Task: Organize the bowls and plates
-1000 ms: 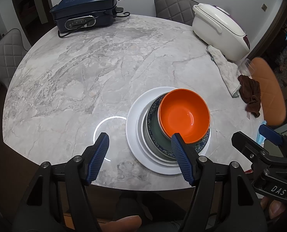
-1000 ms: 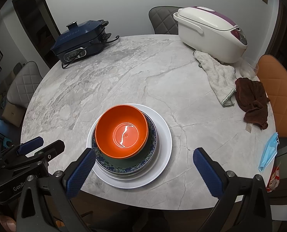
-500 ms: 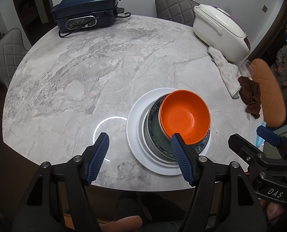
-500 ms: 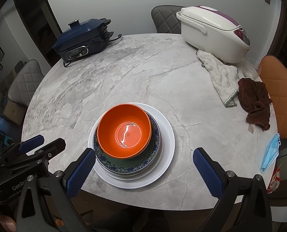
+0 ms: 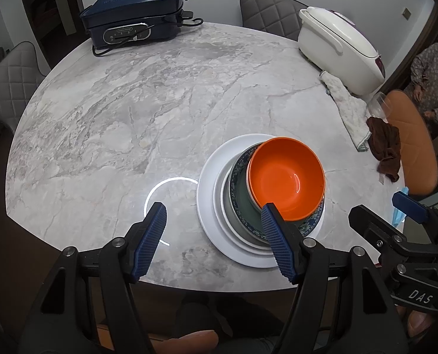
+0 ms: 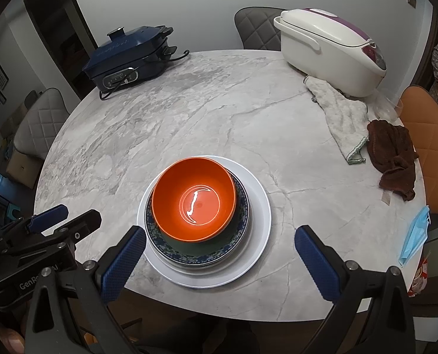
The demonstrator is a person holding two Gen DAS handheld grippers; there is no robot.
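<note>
I count one orange bowl (image 6: pixel 194 203) nested in one green bowl with a blue patterned rim (image 6: pixel 239 206), on two white plates (image 6: pixel 258 206), stacked near the counter's (image 6: pixel 189 112) front edge. Both my grippers hover above, fingers spread and empty: left gripper (image 5: pixel 213 230), right gripper (image 6: pixel 219 247). Two cloths (image 6: pixel 344 118) lie right.

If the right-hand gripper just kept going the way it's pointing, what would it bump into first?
Probably the large white plate at the bottom of the stack. The open right gripper points down at its near rim, in front of the orange bowl. Depth is hard to judge.
</note>
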